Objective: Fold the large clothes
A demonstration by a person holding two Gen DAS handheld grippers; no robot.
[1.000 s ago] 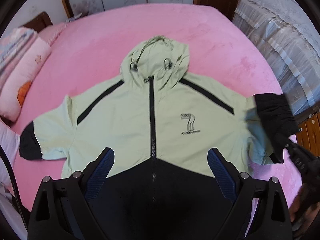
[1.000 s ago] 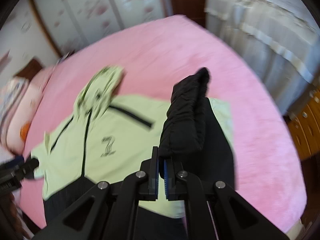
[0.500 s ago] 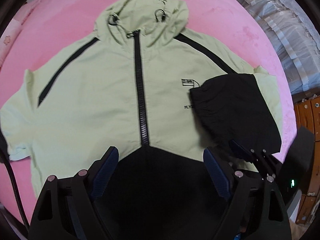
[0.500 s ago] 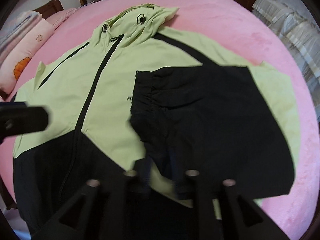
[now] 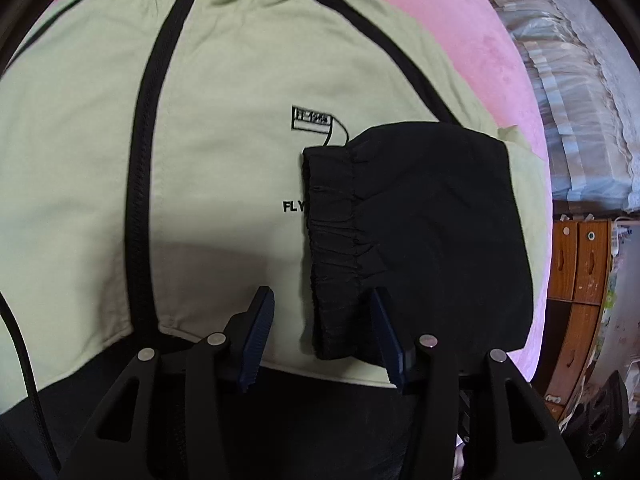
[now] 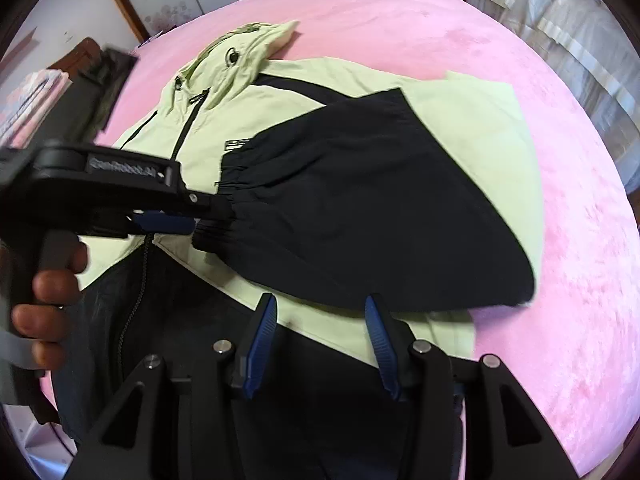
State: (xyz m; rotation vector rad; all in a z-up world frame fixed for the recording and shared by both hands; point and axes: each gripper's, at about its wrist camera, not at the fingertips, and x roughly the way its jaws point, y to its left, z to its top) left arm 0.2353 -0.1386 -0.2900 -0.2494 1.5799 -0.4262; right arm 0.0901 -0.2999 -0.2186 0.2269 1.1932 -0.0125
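Here, black sleeve cuff [image 5: 340,240] between closing left gripper [image 5: 324,320] jaws, right gripper [image 6: 316,320] opening, empty.

Left claw [image 5: 320,320] closing (right [image 6: 318,320] opening)

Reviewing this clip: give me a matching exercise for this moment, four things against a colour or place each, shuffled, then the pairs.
Things:
1. bedcover
2. sleeve cuff
3. hood
4. drawers

Descriptions:
A. brown wood, beside the bed
B. black, gathered, lying on the jacket's chest
C. pink
D. pale green, at the jacket's far end

Pairs: 1-C, 2-B, 3-D, 4-A
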